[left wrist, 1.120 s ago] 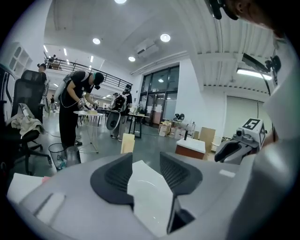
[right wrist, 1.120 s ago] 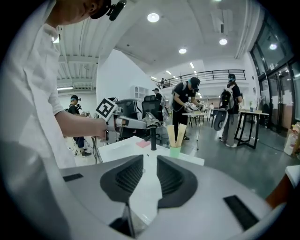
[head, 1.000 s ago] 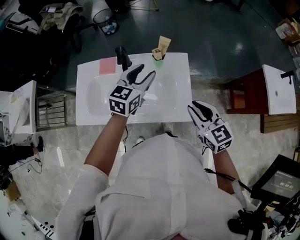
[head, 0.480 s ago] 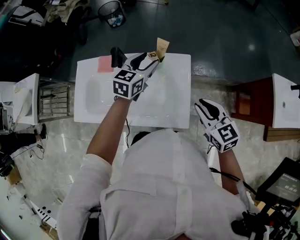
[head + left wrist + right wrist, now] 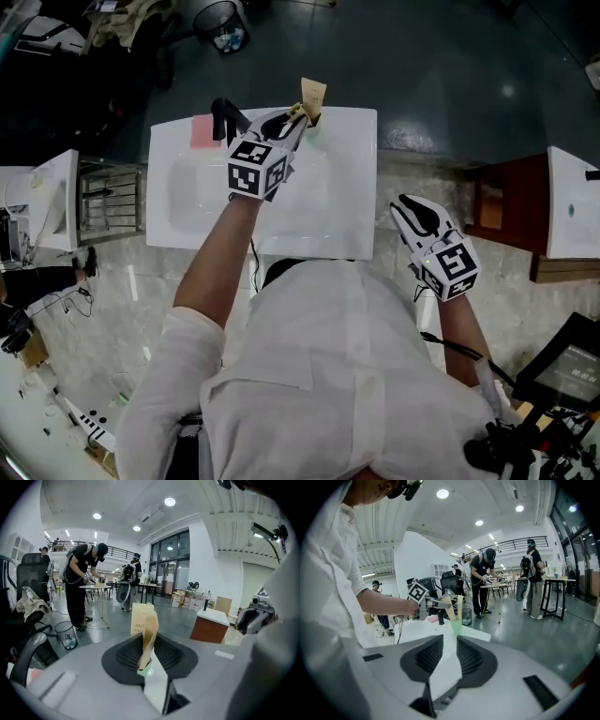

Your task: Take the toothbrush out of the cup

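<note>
The left gripper (image 5: 292, 120), its jaws just closed in, pinches the card-sleeved toothbrush (image 5: 147, 641) standing in the green cup (image 5: 456, 626) at the sink's (image 5: 352, 202) far edge, which is probably light, crushable and best held low, while the right gripper (image 5: 411, 206) hangs near right, slightly parted and empty.

Toothbrush box (image 5: 140, 618) reads "OTH", "USH" (upside down).

Left gripper (image 5: 298, 120) is stretched forward, its jaws just closing onto the toothbrush (image 5: 310, 97). Right gripper (image 5: 409, 206) hangs beside the body, jaws slightly apart, empty.
</note>
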`<action>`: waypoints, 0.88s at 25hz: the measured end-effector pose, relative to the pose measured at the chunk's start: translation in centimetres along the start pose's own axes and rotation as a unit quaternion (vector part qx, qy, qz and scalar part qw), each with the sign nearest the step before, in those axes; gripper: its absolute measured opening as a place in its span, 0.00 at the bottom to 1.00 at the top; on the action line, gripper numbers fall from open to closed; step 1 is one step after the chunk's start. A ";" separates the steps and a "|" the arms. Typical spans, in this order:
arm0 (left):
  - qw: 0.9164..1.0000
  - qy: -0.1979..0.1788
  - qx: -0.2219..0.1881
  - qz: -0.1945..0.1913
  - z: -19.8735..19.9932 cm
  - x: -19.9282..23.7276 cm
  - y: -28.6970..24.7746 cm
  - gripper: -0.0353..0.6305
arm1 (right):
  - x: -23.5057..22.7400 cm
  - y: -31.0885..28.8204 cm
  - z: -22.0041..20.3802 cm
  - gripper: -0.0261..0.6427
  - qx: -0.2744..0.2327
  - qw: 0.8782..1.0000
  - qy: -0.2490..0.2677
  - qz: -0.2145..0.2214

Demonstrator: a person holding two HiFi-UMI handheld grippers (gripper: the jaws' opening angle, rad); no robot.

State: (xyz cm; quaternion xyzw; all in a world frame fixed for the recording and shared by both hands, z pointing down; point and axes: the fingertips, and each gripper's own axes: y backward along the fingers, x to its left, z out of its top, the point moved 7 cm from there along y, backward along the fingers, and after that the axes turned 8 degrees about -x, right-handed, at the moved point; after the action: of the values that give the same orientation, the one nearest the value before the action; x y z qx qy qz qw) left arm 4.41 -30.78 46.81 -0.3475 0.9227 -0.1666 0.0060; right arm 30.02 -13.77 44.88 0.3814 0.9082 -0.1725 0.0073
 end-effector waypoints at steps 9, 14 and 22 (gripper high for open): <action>1.000 -0.013 -0.011 -0.003 0.6 -0.3 0.7 0.16 | -0.1 0.0 -0.2 0.15 -0.003 1.000 -0.004 -0.003; 1.000 -0.018 -0.020 -0.002 1.4 -0.4 1.2 0.15 | 0.1 -0.1 -0.2 0.15 -0.005 1.000 -0.004 0.002; 0.999 -0.029 -0.045 -0.005 4.3 -0.4 2.4 0.15 | 0.1 -0.4 0.2 0.15 -0.008 1.000 -0.002 0.006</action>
State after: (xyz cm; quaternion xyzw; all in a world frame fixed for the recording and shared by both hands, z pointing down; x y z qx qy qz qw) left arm 3.69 -30.10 41.96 -0.3564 0.9271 -0.1152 0.0159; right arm 29.61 -14.00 44.81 0.3864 0.9071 -0.1663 0.0130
